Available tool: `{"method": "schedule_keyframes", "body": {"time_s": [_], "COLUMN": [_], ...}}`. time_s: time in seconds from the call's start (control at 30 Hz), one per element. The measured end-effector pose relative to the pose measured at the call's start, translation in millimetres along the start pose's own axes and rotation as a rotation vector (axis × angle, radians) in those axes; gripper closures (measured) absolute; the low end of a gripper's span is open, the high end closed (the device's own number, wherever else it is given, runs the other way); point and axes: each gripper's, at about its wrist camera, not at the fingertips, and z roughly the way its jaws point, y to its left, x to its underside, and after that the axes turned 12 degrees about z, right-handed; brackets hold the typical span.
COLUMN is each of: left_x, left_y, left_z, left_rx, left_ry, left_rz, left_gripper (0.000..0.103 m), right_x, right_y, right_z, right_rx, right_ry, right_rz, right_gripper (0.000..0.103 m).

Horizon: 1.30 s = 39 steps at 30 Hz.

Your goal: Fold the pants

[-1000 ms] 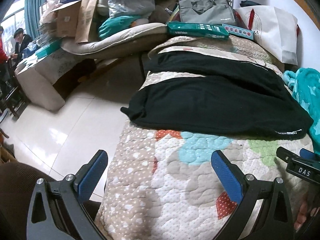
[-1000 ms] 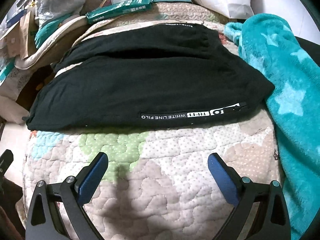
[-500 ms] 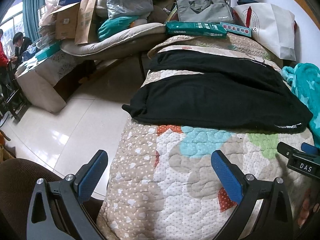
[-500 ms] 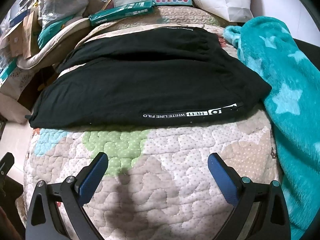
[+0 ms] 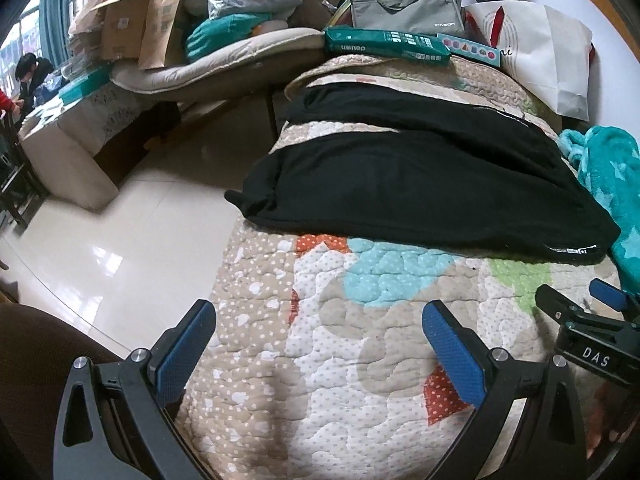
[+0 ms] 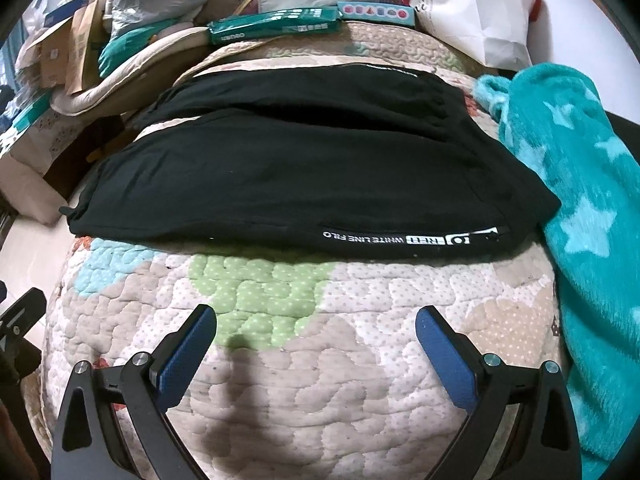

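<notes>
A: Item one, the black pants (image 6: pixel 296 176)?

B: Lying flat across the middle of both frames on the patchwork quilt (image 6: pixel 328 384), two legs running side by side with a strip of quilt showing between them at the left. In the right wrist view the near edge is carrying a white printed strip (image 6: pixel 412 239); the right end is touching the teal star blanket (image 6: pixel 576 208), and the left end is reaching the quilt's left edge.

A: Item two, the grippers?

B: The left gripper (image 5: pixel 320 344) is hovering at the bottom of its frame, blue pads (image 5: pixel 454 350) spread wide, gripping nothing. The right gripper (image 6: pixel 316 340) is doing likewise, jaws parted, empty. Both are sitting over bare quilt, well short of the pants' near edge.

A: Open room?

B: A broad band of bare quilt is lying between the pads and the pants. In the left wrist view, tiled floor (image 5: pixel 120 216) is dropping away at the left of the quilt's edge. The upper part of the frame is crowding with a green box (image 5: pixel 386 46), a grey bag (image 5: pixel 404 10) and a white paper bag (image 5: pixel 548 56).
</notes>
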Motion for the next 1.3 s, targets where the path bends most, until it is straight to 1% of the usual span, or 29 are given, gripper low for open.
{"method": "schedule_keyframes", "body": {"time_s": [0.23,0.4,0.5,0.53,0.57,0.63,0.67,0.7,0.73,0.77,0.87,0.97,1.07,1.1,1.17,1.23,1.3], "left_x": [0,-1,-9,-15,-26,-46,-63,-76,-92,-106,-158,-197,-225,-235,-250,-264,-272], "left_y": [-4,-7,-3,0,7,15,21,25,30,35,57,79,100,107,114,120,126], "left_z": [10,14,7,4,1,0,1,2,5,9,37,78,120,137,168,202,233], "left_rx": [0.037,0.054,0.087,0.112,0.155,0.202,0.213,0.214,0.216,0.215,0.187,0.161,0.21,0.228,0.248,0.265,0.279], "left_ry": [0.033,0.047,0.053,0.052,0.048,0.039,0.034,0.029,0.016,0.005,-0.021,-0.011,0.007,0.014,0.033,0.058,0.079], "left_rz": [-0.009,-0.005,-0.006,-0.014,-0.029,-0.033,-0.025,-0.02,-0.019,-0.02,-0.025,-0.06,-0.128,-0.149,-0.172,-0.191,-0.212], "left_gripper": [0.0,0.0,0.0,0.0,0.0,0.0,0.0,0.0,0.0,0.0,0.0,0.0,0.0,0.001,0.001,0.001,0.001], "right_x": [2,0,-10,-17,-29,-49,-66,-78,-91,-110,-154,-194,-231,-240,-263,-279,-295], "right_y": [10,11,8,6,1,-5,-10,-13,-17,-22,-35,-44,-54,-55,-53,-49,-44], "right_z": [3,4,-10,-17,-28,-40,-45,-46,-47,-45,-33,-10,20,29,55,79,107], "right_rx": [-0.011,-0.023,-0.072,-0.094,-0.13,-0.188,-0.226,-0.242,-0.249,-0.236,-0.162,-0.113,-0.123,-0.122,-0.105,-0.092,-0.086], "right_ry": [-0.005,-0.001,-0.019,-0.026,-0.034,-0.03,-0.012,0.003,0.016,0.021,-0.004,-0.017,0.006,0.006,0.013,0.022,0.037], "right_rz": [-0.032,-0.021,0.012,0.026,0.049,0.075,0.083,0.081,0.073,0.054,-0.007,-0.059,-0.073,-0.085,-0.138,-0.18,-0.216], "right_gripper": [0.002,0.002,0.002,0.002,0.002,0.001,0.001,0.001,0.001,0.001,0.001,0.001,0.007,0.011,0.015,0.022,0.022]}}
